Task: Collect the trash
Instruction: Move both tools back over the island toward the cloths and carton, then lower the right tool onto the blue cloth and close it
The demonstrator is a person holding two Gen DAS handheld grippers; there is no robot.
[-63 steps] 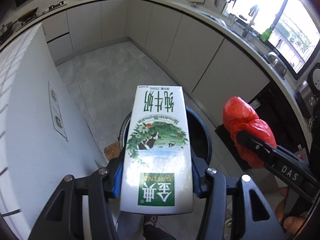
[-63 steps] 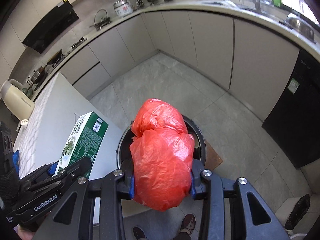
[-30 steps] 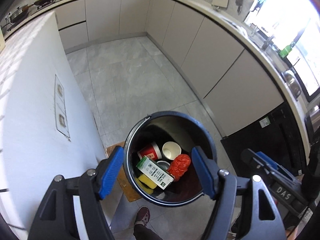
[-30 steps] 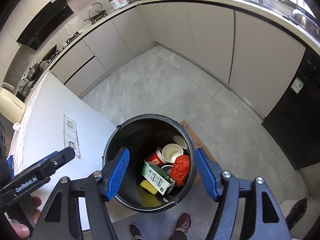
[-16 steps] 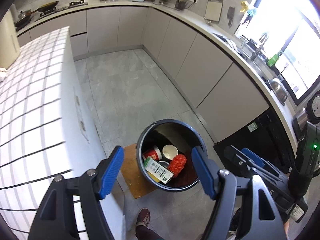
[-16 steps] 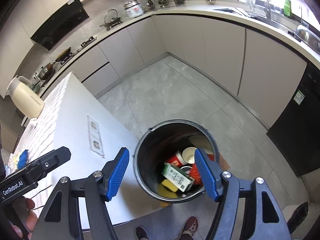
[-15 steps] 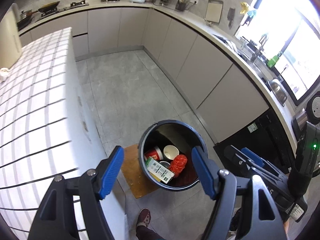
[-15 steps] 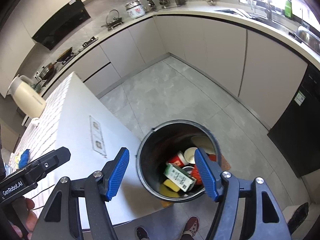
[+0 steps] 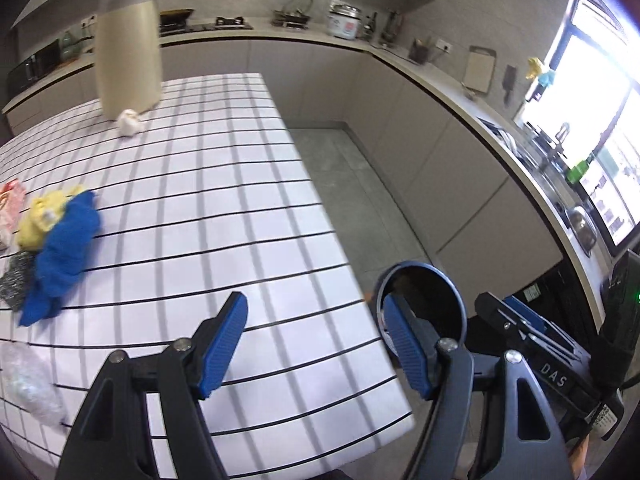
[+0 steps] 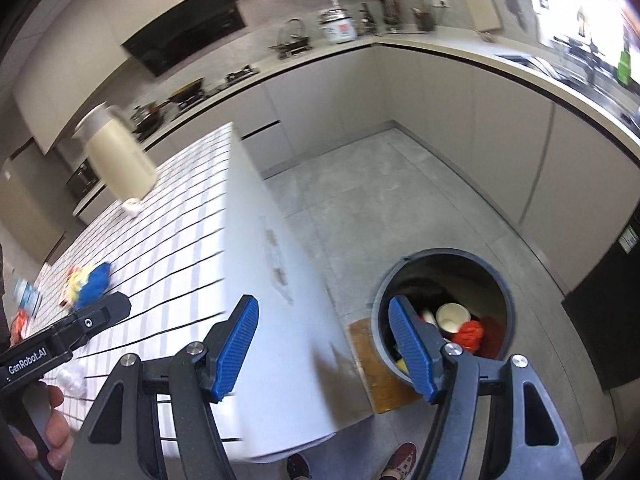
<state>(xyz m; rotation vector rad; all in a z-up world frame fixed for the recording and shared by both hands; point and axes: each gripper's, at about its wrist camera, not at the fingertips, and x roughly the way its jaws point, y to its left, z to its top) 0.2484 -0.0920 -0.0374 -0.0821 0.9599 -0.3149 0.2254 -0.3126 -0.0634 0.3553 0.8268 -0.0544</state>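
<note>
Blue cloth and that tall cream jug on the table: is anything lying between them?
Only bare checked table, in the left wrist view. The small white lump sits beside the jug, away from the blue cloth.

A cream kettle [image 9: 127, 44] is standing at the far end of the white tiled island [image 9: 224, 184]. A rice cooker [image 9: 343, 20] and a cutting board [image 9: 479, 69] are sitting along the grey counter [image 9: 432, 80]. A wooden board [image 10: 374, 364] is lying on the floor [image 10: 380, 192].
</note>
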